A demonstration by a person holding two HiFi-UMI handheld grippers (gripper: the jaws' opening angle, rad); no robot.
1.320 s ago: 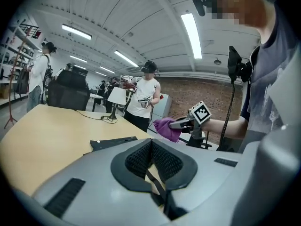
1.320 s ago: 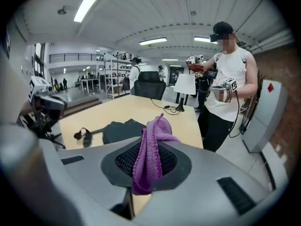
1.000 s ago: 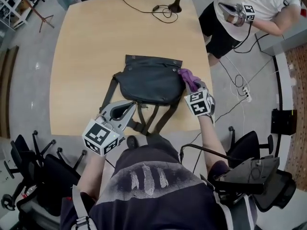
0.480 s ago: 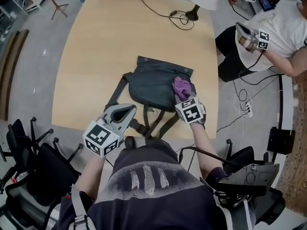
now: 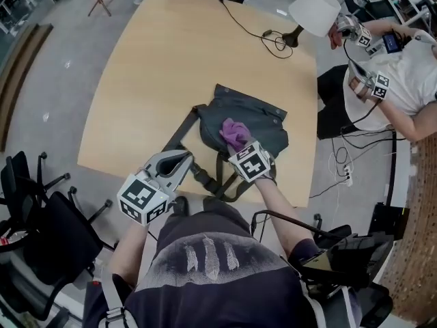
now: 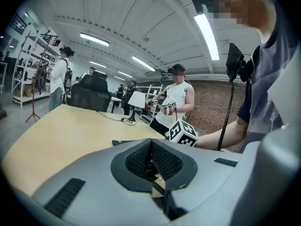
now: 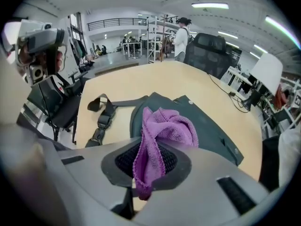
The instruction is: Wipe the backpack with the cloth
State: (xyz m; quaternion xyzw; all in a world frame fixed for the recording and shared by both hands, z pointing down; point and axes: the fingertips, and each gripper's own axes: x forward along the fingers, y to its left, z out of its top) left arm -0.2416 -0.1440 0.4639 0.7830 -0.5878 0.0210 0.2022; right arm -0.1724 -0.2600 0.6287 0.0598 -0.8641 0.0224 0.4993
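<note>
A dark grey backpack (image 5: 256, 118) lies flat on the wooden table (image 5: 150, 74), near its front edge, with its straps (image 5: 205, 176) trailing toward me. My right gripper (image 5: 237, 144) is shut on a purple cloth (image 5: 234, 131) and holds it down on the middle of the backpack. In the right gripper view the cloth (image 7: 165, 128) bunches out of the jaws over the backpack (image 7: 209, 128). My left gripper (image 5: 183, 160) hovers at the table's front edge beside the straps, its jaws shut with nothing between them.
A white-shaded lamp (image 5: 314, 10) and a black cable (image 5: 272, 41) sit at the table's far right. Another person (image 5: 389, 80) with grippers stands right of the table. Office chairs (image 5: 41, 217) are at my left, and another stands at my lower right (image 5: 345, 255).
My right gripper has slid the cloth leftward across the backpack, from its right edge to its middle. The left gripper has stayed by the front edge.
</note>
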